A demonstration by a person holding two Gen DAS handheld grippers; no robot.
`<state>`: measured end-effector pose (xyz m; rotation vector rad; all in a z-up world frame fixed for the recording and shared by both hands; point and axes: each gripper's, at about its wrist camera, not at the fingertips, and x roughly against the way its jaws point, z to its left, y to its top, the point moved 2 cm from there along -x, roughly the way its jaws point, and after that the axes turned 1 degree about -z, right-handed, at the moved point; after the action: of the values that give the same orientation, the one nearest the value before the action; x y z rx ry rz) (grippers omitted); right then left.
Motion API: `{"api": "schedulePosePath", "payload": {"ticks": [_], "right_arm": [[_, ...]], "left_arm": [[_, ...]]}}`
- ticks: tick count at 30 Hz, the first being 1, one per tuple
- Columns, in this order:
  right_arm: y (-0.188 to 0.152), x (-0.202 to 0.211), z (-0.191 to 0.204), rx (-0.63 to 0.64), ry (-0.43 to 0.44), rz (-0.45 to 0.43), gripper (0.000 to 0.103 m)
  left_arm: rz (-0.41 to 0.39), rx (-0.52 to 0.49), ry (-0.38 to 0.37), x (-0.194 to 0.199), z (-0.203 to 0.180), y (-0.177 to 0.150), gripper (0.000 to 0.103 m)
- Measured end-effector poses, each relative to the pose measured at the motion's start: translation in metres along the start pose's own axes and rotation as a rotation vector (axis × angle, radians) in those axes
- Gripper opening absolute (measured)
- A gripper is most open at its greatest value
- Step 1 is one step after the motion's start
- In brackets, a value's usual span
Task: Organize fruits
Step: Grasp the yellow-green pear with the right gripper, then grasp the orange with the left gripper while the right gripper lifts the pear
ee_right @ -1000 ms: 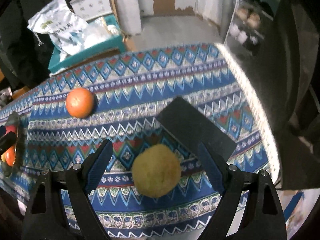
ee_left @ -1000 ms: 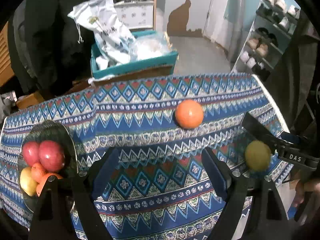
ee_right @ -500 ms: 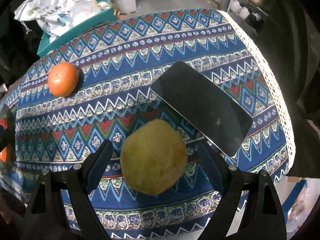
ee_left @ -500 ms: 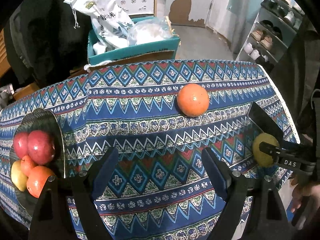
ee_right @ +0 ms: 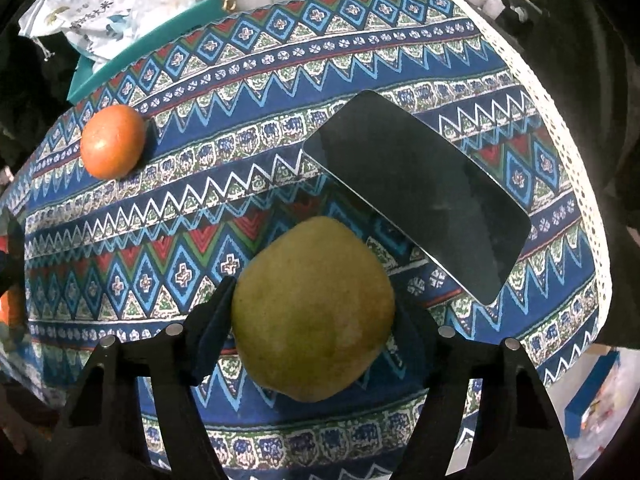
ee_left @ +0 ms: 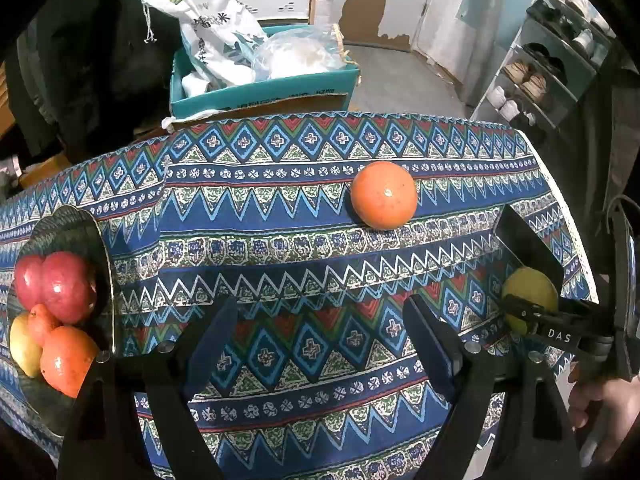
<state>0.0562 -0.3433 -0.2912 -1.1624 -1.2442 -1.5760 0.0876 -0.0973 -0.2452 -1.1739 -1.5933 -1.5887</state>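
Right gripper [ee_right: 314, 312]: both dark blue finger pads pressed against the flanks of a round yellow-green pear-like fruit [ee_right: 314, 308], fingers clamped on it; whether the fruit has left the cloth cannot be told from the right wrist view. Fruit sits over the near part of the blue, red and green zigzag-patterned tablecloth [ee_right: 256, 184], just beside a flat black glossy phone [ee_right: 420, 196] lying screen-up toward the right edge. From the left wrist view the same fruit [ee_left: 528, 292] appears at far right with a black finger marked "DAS" across it. Left gripper [ee_left: 320, 336]: fingers spread wide, nothing between them, hovering over the near middle of the cloth. Round orange fruit [ee_left: 383, 195] rests alone on the cloth, well apart from both grippers; also seen at upper left of the right wrist view [ee_right: 113, 146]. Dark scalloped glass dish [ee_left: 80, 224] at the left edge holds two red apples [ee_left: 64, 284], a yellow fruit [ee_left: 22, 340] and two orange fruits [ee_left: 66, 360], all touching. Beyond the table: teal cardboard box [ee_left: 260, 92] holding a white printed sack [ee_left: 212, 24].
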Motion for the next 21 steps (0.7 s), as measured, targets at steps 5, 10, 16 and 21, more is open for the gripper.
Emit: {"api": "schedulePosePath", "payload": {"ticks": [5, 10, 16, 21], "right_arm": [[0.003, 0.003, 0.004, 0.02, -0.001, -0.024, 0.073], [0.016, 0.012, 0.014, 0.048, 0.012, -0.083, 0.073], [0.04, 0.015, 0.028, 0.087, 0.004, -0.138, 0.073], [0.063, 0.011, 0.033, 0.097, 0.002, -0.164, 0.073]], "left_arm": [[-0.001, 0.001, -0.003, -0.002, -0.001, 0.002, 0.086], [0.001, 0.01, -0.02, -0.007, -0.005, 0.012, 0.086], [-0.005, 0.015, -0.032, -0.017, -0.013, 0.029, 0.086], [-0.013, 0.005, -0.034, -0.028, -0.021, 0.045, 0.086]]}}
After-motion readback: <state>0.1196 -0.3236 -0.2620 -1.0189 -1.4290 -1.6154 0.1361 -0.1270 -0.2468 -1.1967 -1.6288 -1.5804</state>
